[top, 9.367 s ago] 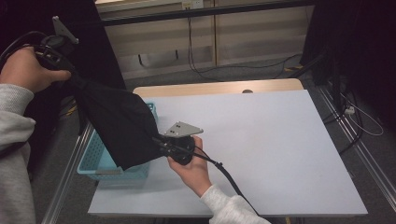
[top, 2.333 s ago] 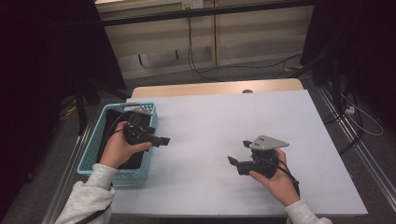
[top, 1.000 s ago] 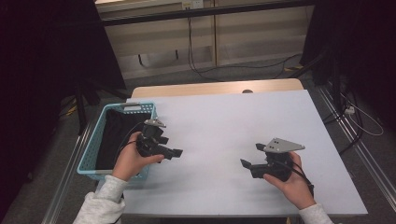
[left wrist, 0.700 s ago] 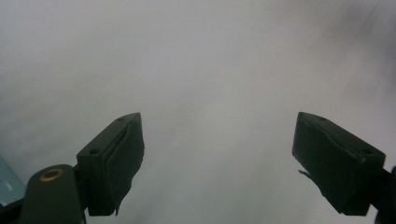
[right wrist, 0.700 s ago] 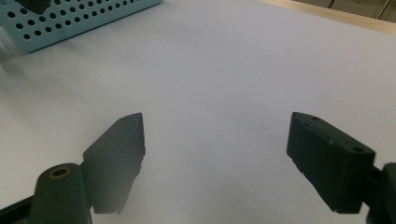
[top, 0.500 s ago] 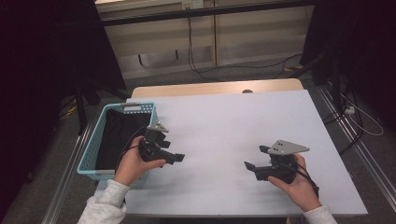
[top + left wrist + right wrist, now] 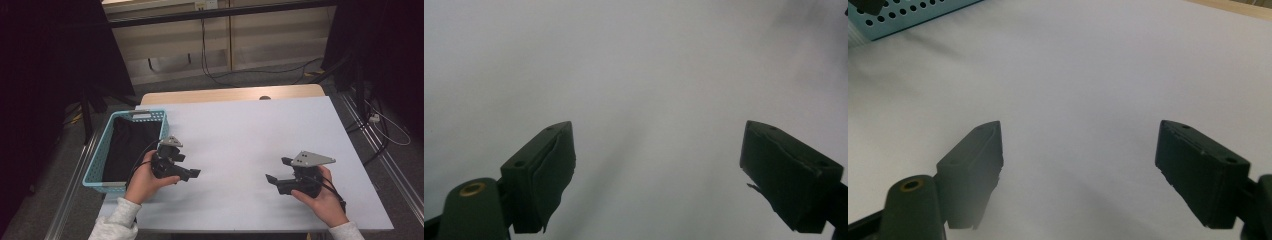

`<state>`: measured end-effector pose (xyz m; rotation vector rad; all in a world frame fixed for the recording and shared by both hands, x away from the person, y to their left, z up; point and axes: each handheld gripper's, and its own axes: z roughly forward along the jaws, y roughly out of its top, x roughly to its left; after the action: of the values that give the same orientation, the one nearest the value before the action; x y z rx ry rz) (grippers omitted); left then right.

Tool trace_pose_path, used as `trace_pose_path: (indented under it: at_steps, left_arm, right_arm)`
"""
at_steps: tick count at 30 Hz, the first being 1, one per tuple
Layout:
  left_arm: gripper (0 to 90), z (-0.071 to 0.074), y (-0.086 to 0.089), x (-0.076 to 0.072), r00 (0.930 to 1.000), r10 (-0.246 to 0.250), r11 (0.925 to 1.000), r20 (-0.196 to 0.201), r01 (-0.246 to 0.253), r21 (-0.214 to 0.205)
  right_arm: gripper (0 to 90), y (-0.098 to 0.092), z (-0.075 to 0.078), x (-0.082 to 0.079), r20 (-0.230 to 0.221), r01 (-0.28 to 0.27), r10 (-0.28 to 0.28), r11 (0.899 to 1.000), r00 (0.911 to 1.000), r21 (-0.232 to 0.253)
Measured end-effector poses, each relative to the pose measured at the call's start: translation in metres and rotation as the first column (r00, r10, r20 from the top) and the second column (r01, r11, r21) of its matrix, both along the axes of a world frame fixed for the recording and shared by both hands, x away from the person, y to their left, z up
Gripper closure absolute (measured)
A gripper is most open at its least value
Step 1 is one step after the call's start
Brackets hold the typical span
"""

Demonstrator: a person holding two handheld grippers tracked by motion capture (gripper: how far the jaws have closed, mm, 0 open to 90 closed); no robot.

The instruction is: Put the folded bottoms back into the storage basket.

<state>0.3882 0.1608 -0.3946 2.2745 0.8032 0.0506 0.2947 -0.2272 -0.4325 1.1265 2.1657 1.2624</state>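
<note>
White tabletop (image 7: 240, 140) from up high had your left gripper (image 7: 192, 173) back off the blue basket (image 7: 100, 165) with the black cloth (image 7: 127, 147) left inside, and both gripper views showed your jaws wide open, empty, so looked done.

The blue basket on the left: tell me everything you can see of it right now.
The blue basket is a light blue, rectangular, plastic-looking basket with perforated walls, as the right gripper view shows up close. It sits upright at the left edge of the white table, long side running away from the person. Black cloth fills its inside. The left gripper hovers just right of it, not touching.
</note>
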Motion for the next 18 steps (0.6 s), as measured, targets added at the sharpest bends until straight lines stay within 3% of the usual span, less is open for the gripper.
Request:
trace_pose_path:
  at_steps: [16, 18]
  left_arm:
    - [11.8, -0.014, 0.006, -0.004, 1.0000, 0.009, 0.9992, 0.002, -0.009, -0.038]
    - [11.7, -0.015, 0.007, -0.005, 0.9998, 0.006, 0.9989, 0.019, -0.005, -0.047]
  right_arm:
    - [18.5, -0.003, 0.000, -0.001, -0.004, 0.004, -0.004, 1.000, 1.0000, -0.005]
    - [18.4, -0.004, -0.001, -0.001, -0.003, 0.000, 0.000, 1.000, 1.0000, -0.008]
